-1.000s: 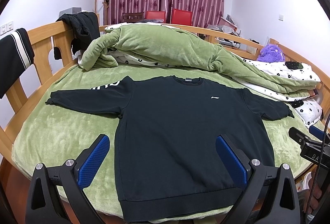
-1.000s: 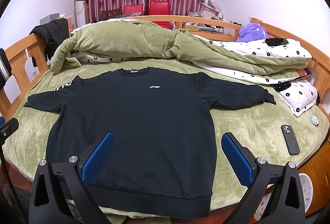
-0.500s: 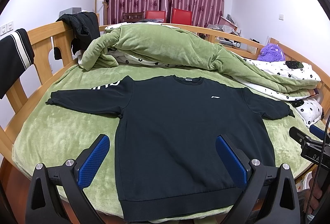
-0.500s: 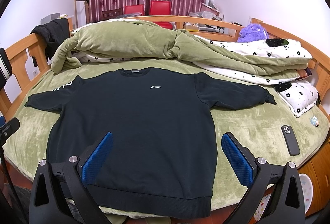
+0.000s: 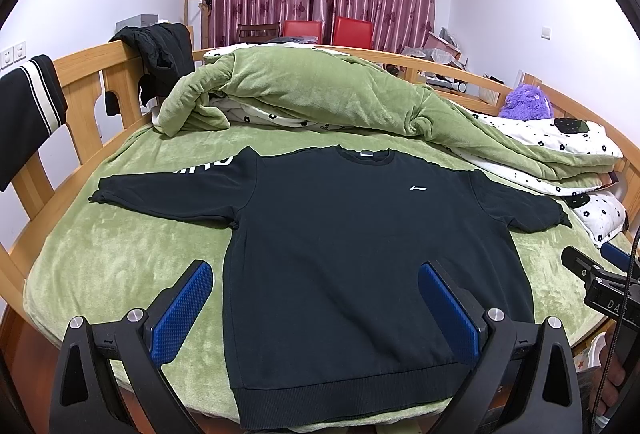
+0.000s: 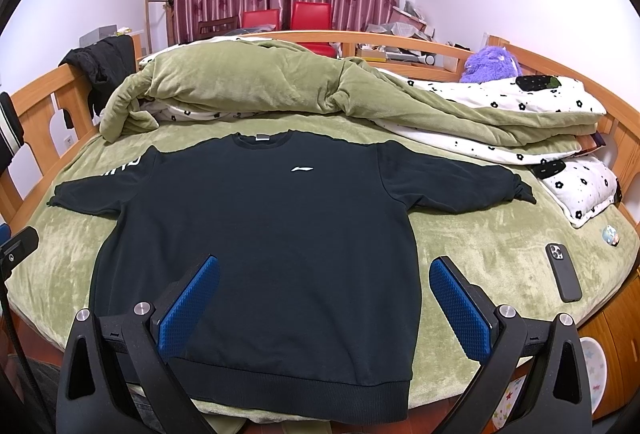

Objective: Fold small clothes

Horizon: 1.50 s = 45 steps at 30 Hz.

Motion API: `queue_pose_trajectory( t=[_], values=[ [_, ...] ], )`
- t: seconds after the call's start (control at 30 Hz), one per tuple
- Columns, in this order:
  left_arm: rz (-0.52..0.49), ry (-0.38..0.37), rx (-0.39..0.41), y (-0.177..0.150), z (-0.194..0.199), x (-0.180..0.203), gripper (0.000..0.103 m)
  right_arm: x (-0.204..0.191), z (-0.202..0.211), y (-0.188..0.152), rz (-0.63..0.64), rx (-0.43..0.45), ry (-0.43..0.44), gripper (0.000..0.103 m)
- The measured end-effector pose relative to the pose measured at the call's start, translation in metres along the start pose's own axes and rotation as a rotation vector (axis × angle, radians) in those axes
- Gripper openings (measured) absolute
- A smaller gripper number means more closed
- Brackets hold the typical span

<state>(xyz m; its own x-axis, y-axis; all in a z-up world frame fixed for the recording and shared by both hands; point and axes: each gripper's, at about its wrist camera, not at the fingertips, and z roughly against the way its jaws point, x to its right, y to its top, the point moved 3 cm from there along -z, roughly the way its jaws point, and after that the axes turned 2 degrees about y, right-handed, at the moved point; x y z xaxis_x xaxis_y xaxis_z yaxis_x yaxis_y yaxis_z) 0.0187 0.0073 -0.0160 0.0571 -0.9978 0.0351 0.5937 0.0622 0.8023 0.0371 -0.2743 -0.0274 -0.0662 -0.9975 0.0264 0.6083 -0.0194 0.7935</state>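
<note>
— Where was the sweatshirt [image 5: 360, 254]?
— Flat on the bed [image 5: 100, 274], center frame, sleeves spread.
— And the tongs?
— I had left tongs [image 5: 316, 308] and right tongs [image 6: 324, 304] both wide open, holding nothing.

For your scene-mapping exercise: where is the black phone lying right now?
The black phone shows only in the right wrist view, far right, flat on the green bed cover, right of the black sweatshirt and below the floral pillow.
</note>
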Motion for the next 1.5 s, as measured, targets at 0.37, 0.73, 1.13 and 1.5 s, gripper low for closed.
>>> queue_pose_trajectory(
  t=[0.37, 0.73, 1.13, 1.5],
  values=[
    [0.001, 0.0, 0.0, 0.0, 0.001, 0.0, 0.103, 0.0, 0.0, 0.0, 0.0, 0.0, 0.0, 0.103],
    [0.037, -0.009, 0.015, -0.004, -0.001, -0.001, 0.103, 0.004, -0.001, -0.002, 0.003, 0.003, 0.003, 0.103],
    [0.182, -0.063, 0.042, 0.007, -0.046, -0.029, 0.103, -0.004, -0.043, -0.009, 0.053, -0.019, 0.03, 0.103],
    [0.203, 0.101, -0.012, 0.026, -0.101, -0.126, 0.103, 0.007, -0.067, 0.013, -0.089, -0.044, 0.236, 0.102]
  ],
)
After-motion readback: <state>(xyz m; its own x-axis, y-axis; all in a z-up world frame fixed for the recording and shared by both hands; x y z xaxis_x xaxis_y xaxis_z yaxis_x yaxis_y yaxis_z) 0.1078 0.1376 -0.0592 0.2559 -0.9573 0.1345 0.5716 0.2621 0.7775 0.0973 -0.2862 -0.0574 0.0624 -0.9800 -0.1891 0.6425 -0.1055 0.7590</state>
